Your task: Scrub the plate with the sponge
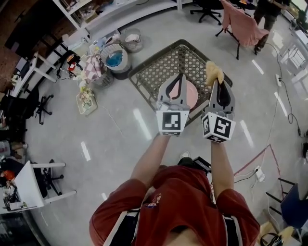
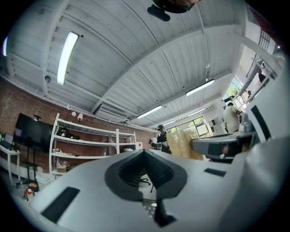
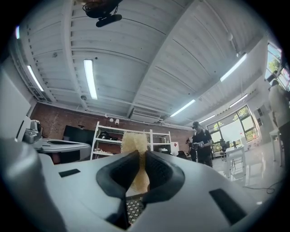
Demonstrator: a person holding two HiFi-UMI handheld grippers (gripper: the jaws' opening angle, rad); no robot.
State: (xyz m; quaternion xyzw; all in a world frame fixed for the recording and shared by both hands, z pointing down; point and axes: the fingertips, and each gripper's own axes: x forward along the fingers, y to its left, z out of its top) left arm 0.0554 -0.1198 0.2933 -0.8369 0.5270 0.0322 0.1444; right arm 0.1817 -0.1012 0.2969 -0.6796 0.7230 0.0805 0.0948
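Polished grey floor (image 1: 120, 139) fills most of the head view, with a dark mesh-topped table (image 1: 154, 72) at upper centre. Left of the table stand two round tubs: a grey bucket (image 1: 126, 63) with something blue inside, and a smaller pail (image 1: 132, 39) with pale contents. White shelving (image 1: 110, 12) runs along the top edge, and a chair draped in pink cloth (image 1: 243, 26) stands at upper right beside a standing person (image 1: 265, 12). Both gripper views look up at a white ribbed ceiling with strip lights, above a brick wall and white shelves.

A pink plate (image 1: 192, 97) lies on the mesh table, showing between the two tools and partly covered by the left one.

Bare forearms reach forward from a red shirt (image 1: 178, 206), holding the tools side by side at mid-frame, tips tilted up, marker cubes facing the head camera. Left tongs (image 1: 180, 75) (image 2: 145, 152) are clenched tip to tip with nothing between them. Right tongs (image 1: 217, 82) (image 3: 139, 156) are clamped on the yellow sponge (image 1: 213, 72) (image 3: 134, 140), which sticks out past the tips; it also shows at the right of the left gripper view (image 2: 183, 144).
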